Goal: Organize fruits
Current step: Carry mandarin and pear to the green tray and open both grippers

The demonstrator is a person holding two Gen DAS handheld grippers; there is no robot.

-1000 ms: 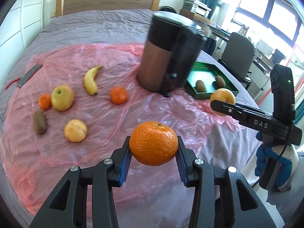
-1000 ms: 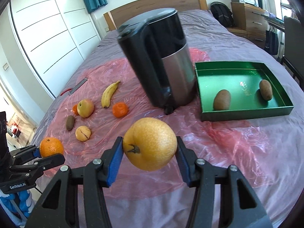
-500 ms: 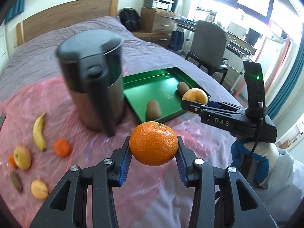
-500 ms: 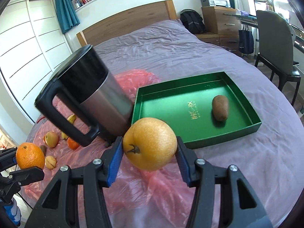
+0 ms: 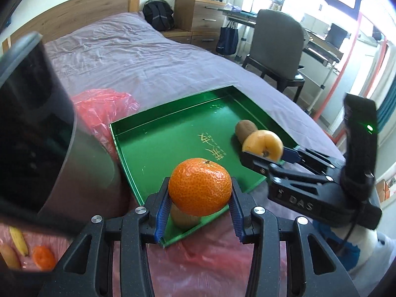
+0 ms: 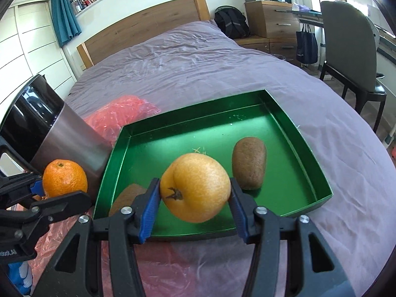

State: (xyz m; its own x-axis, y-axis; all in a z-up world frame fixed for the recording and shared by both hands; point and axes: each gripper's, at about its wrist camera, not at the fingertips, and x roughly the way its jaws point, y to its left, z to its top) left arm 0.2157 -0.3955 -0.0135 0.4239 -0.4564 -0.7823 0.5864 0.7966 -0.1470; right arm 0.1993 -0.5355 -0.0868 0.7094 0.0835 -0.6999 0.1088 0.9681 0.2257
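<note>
My left gripper point(image 5: 200, 212) is shut on an orange tangerine point(image 5: 200, 186), held above the near corner of the green tray point(image 5: 158, 146). My right gripper point(image 6: 194, 212) is shut on a yellow pear point(image 6: 196, 188), held over the tray's front edge point(image 6: 309, 205). Two kiwis lie in the tray: one on the right point(image 6: 249, 166), one at the near left point(image 6: 126, 198), partly hidden by my fingers. In the left wrist view the right gripper point(image 5: 266, 152) holds the pear point(image 5: 262, 144) beside a kiwi point(image 5: 245, 130). The left gripper point(image 6: 53, 194) and tangerine point(image 6: 64, 178) also show in the right wrist view.
A black and steel kettle point(image 5: 37, 128) stands just left of the tray on pink plastic sheet point(image 5: 104, 109). A banana point(image 5: 18, 241) and a small orange point(image 5: 44, 257) lie at the lower left. A chair point(image 6: 351, 49) and desk stand right of the bed.
Both grippers have swung right and closer to the green tray, each still holding its fruit. The kettle has slid to the left edge of both views.
</note>
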